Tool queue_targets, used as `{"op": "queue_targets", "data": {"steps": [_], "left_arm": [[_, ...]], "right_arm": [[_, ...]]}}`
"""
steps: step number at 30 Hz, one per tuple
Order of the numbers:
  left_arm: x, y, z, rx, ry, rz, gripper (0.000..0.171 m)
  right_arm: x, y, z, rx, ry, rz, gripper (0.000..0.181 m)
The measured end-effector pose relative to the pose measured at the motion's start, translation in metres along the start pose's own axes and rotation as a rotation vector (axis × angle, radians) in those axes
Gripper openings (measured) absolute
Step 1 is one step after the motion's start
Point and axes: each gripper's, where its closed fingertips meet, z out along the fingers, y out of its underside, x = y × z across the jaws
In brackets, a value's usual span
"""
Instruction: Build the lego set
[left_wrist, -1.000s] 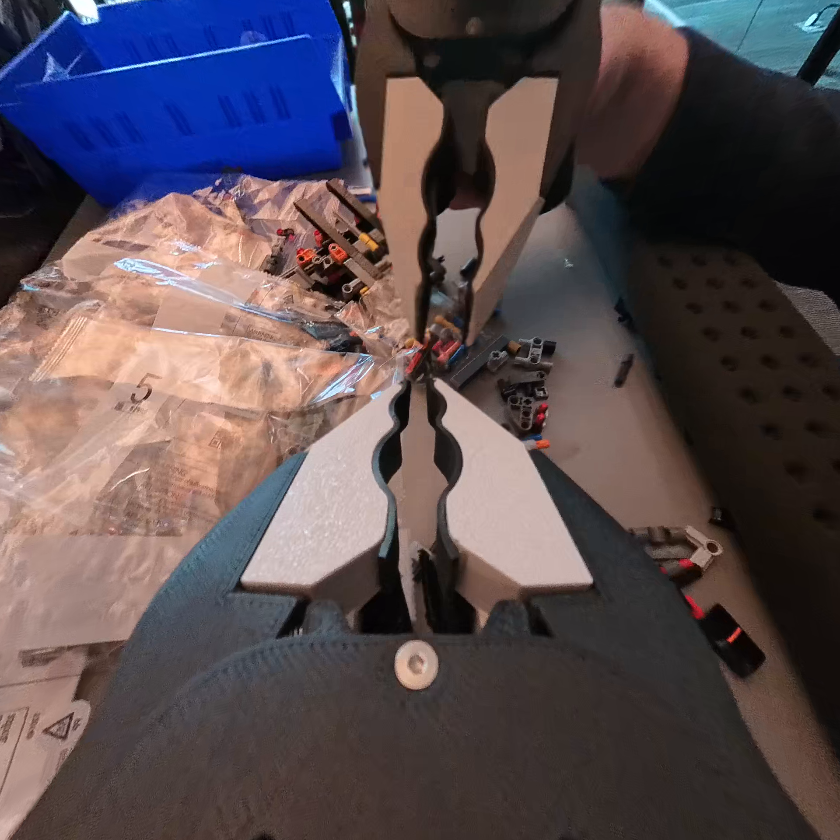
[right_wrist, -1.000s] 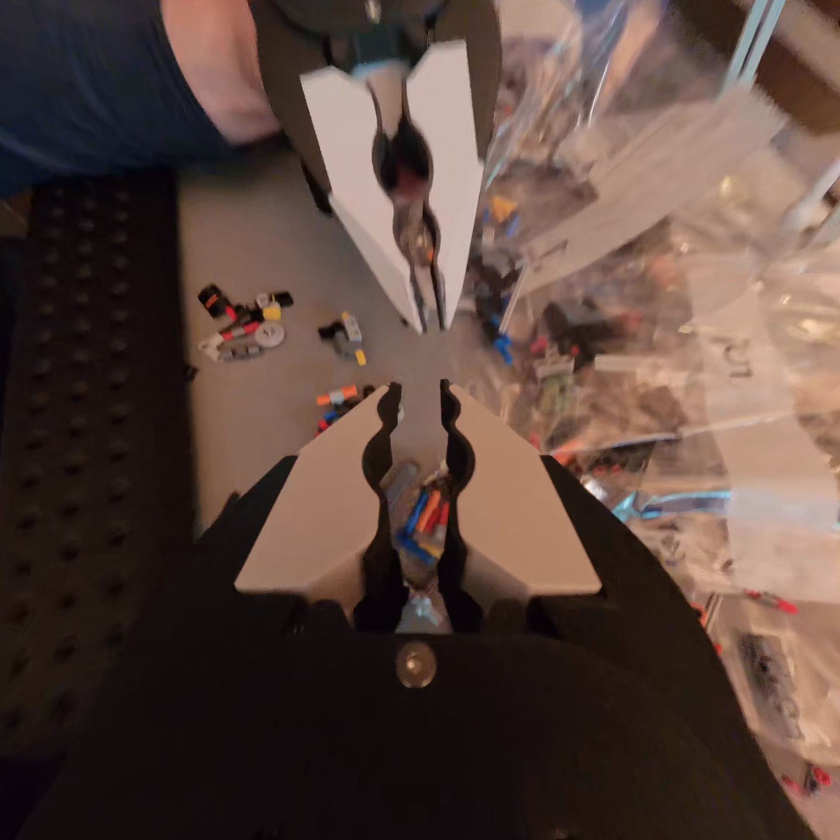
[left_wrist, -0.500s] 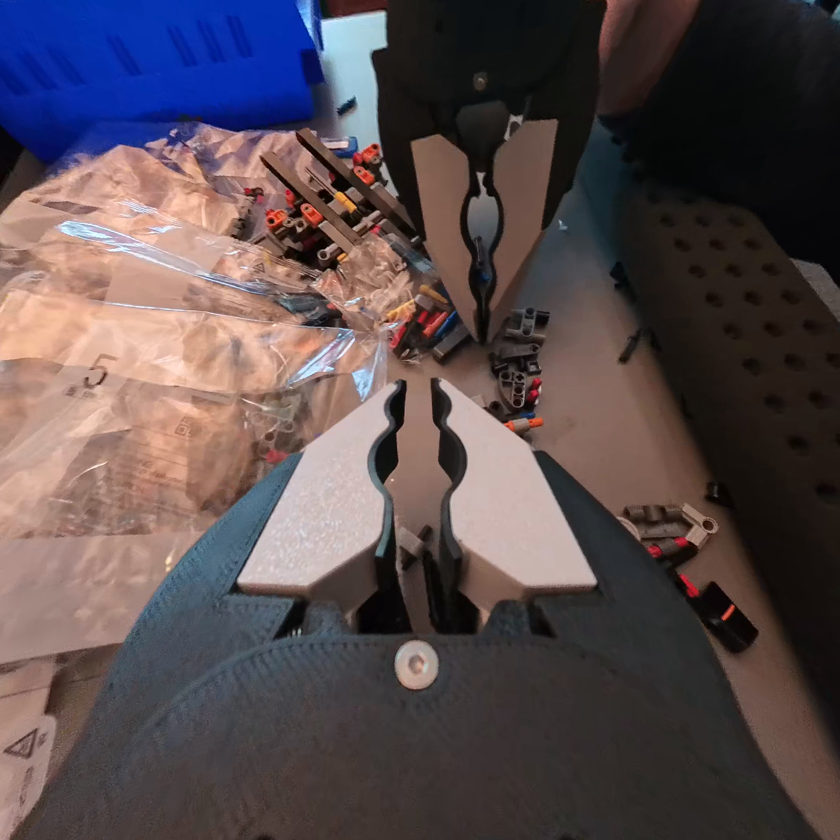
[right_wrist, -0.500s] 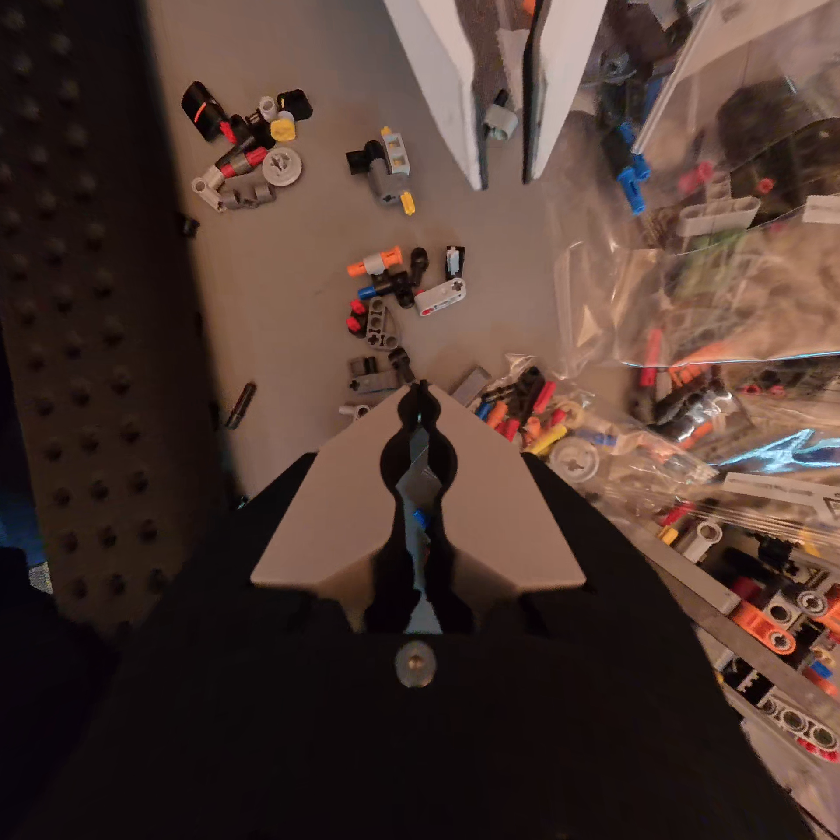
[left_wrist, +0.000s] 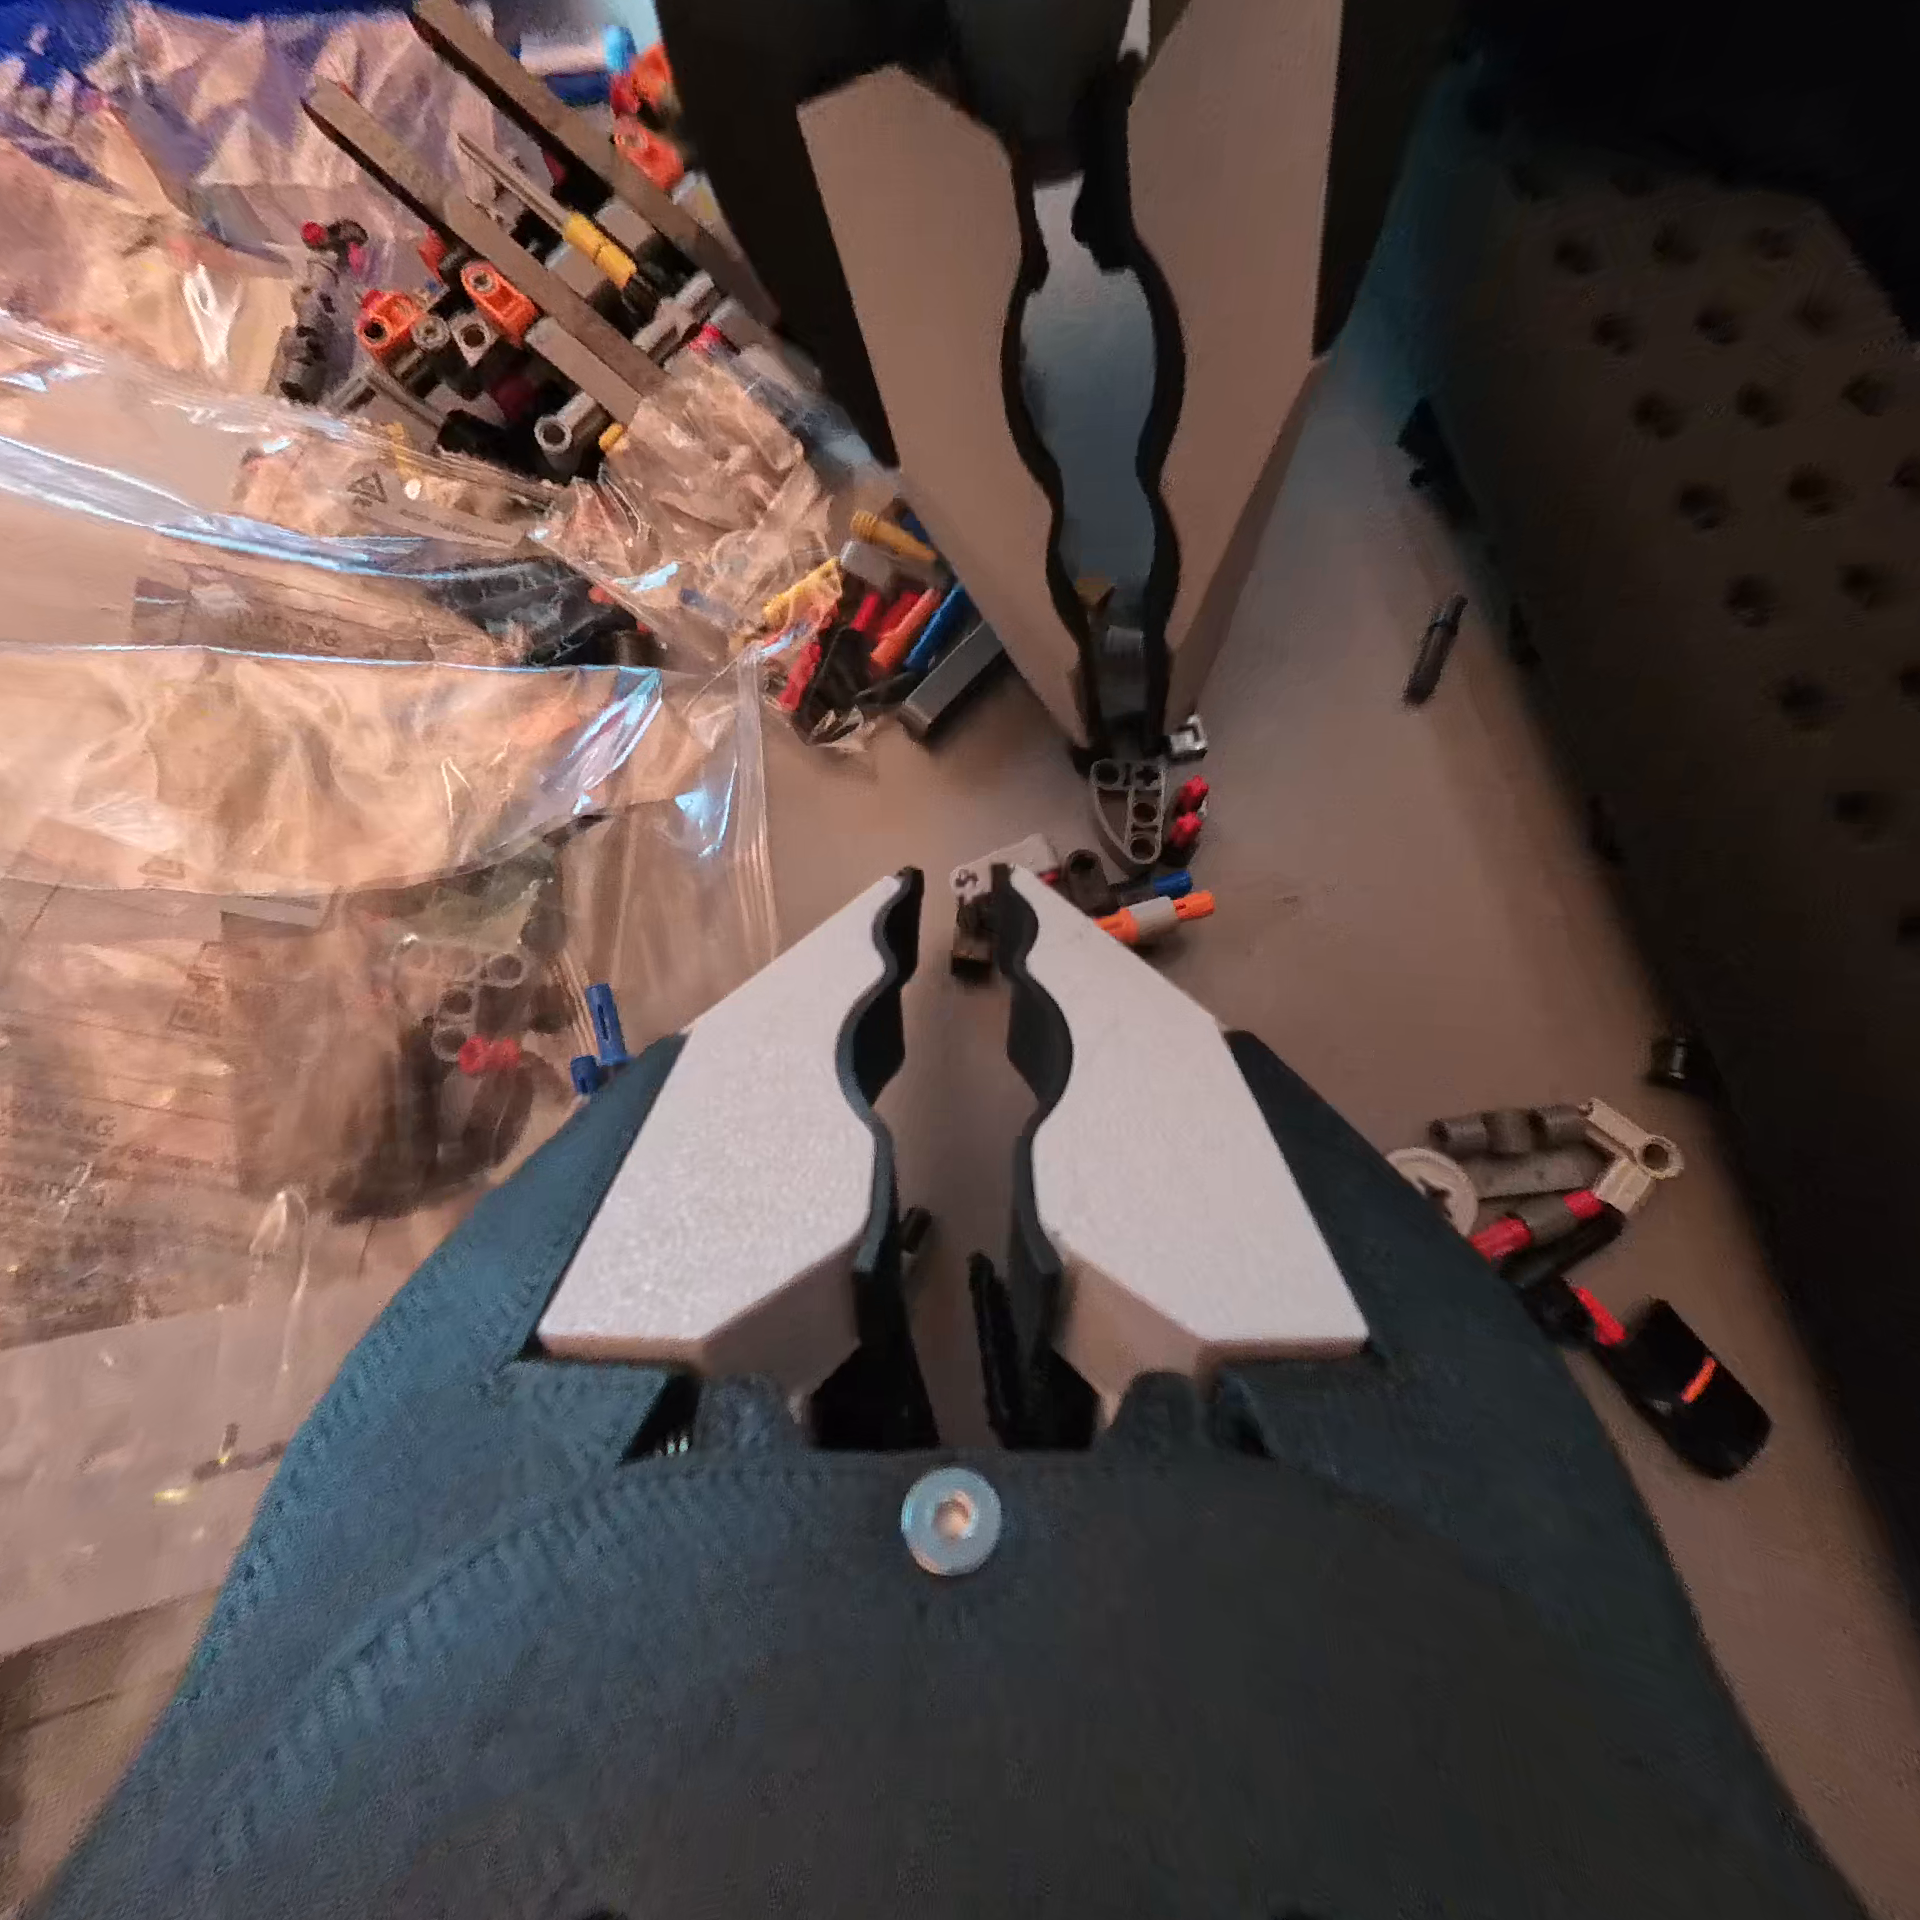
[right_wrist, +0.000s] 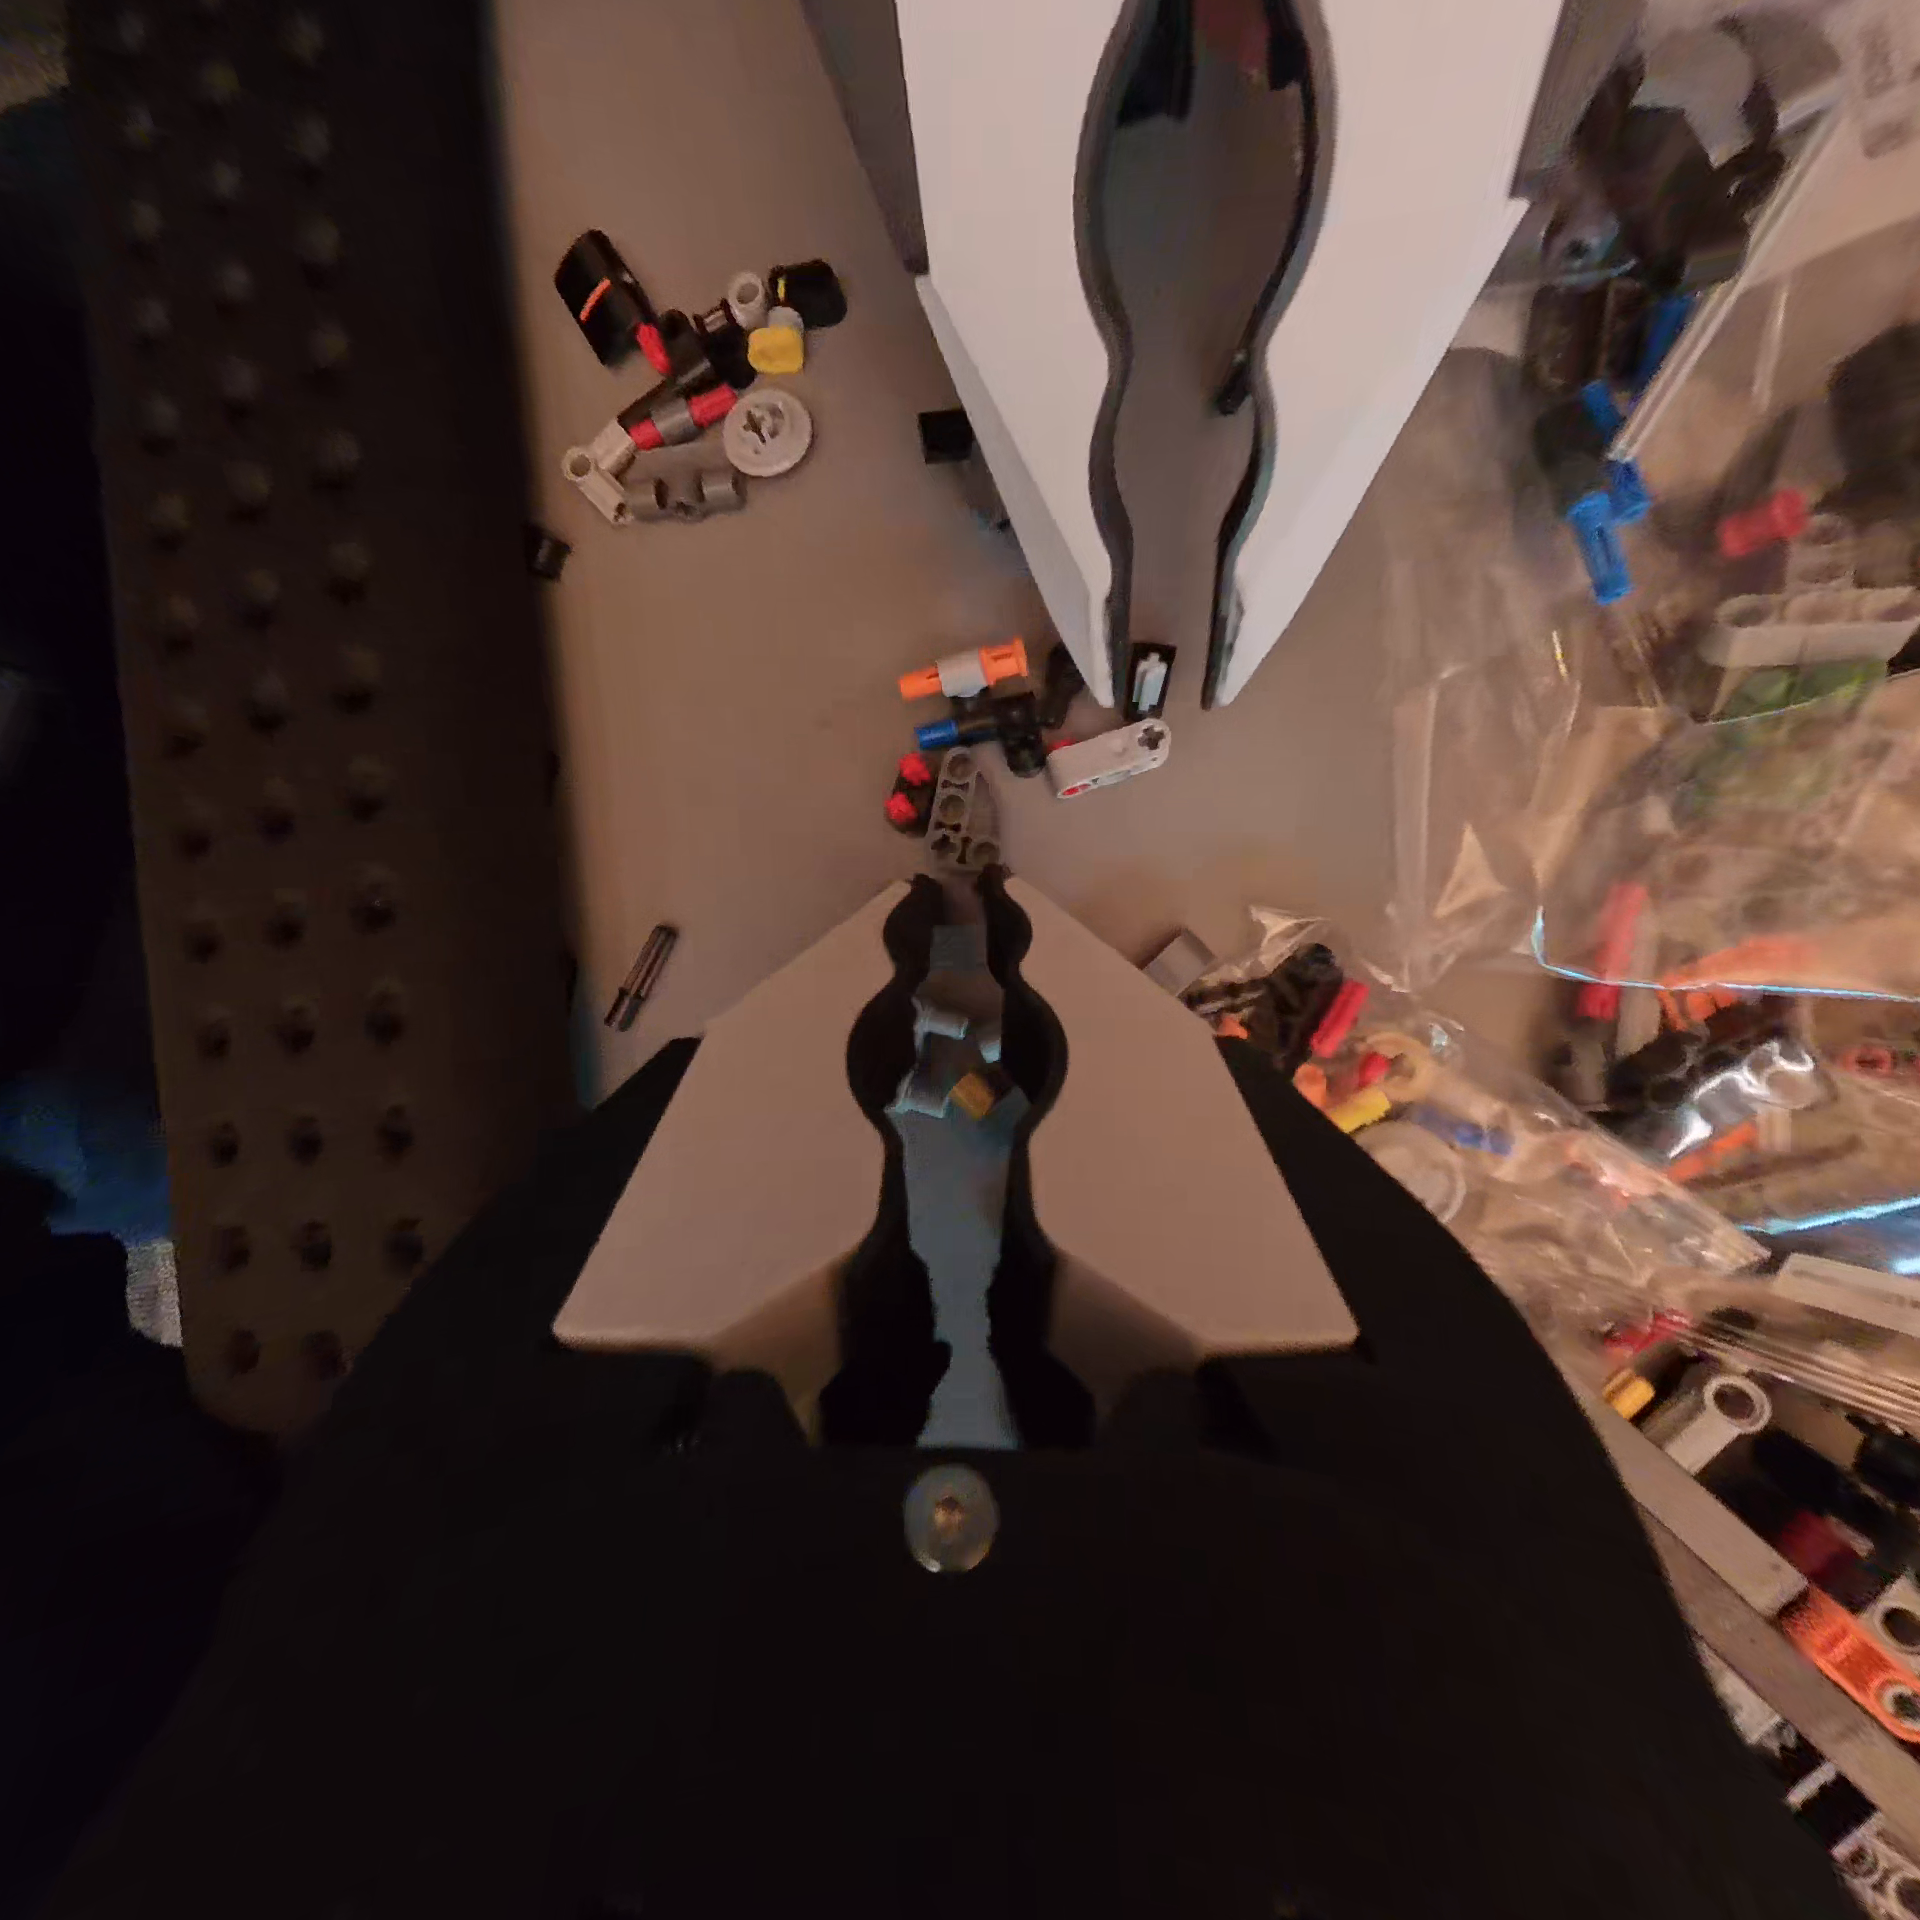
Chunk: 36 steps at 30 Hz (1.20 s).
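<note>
Descent of both tools noted since half a second earlier: right hand-held gripper (right_wrist: 951, 883) now nearly closed at the grey triangular piece (right_wrist: 958, 810) on the table (right_wrist: 727, 665), grip unconfirmed; left hand-held gripper (left_wrist: 954, 883) stood apart around a small black piece (left_wrist: 971, 930). Bagged parts (left_wrist: 312, 779) unreadable through glare.

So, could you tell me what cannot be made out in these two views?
- Right wrist view: the grey piece in the right hand-held gripper, which hides its shape.
- Left wrist view: parts inside the plastic bags; glare and creases.
- Left wrist view: the partly built frame; top edge cuts it off.
</note>
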Motion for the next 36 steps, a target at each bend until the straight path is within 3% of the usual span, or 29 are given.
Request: {"op": "queue_targets", "data": {"steps": [2, 6, 9, 13, 21, 36], "left_arm": [[0.0, 0.009, 0.004, -0.051, -0.01, 0.015, 0.005], [-0.002, 0.004, 0.001, -0.029, -0.022, 0.03, 0.003], [-0.011, -0.006, -0.007, 0.032, -0.055, -0.009, 0.003], [-0.018, -0.029, -0.026, 0.202, -0.056, -0.078, 0.003], [-0.017, -0.057, -0.043, 0.396, -0.012, -0.129, 0.002], [-0.023, -0.067, -0.052, 0.481, -0.033, -0.143, 0.001]], "right_arm": [[0.001, -0.003, -0.001, 0.013, -0.004, 0.005, 0.006], [0.006, -0.014, -0.007, 0.07, 0.033, -0.008, 0.01], [0.016, -0.027, -0.014, 0.134, 0.102, -0.022, 0.014], [0.035, -0.033, -0.016, 0.159, 0.189, 0.023, 0.02], [0.036, -0.062, -0.031, 0.355, 0.156, 0.076, 0.018], [0.041, -0.074, -0.05, 0.453, 0.227, 0.059, 0.006]]}}
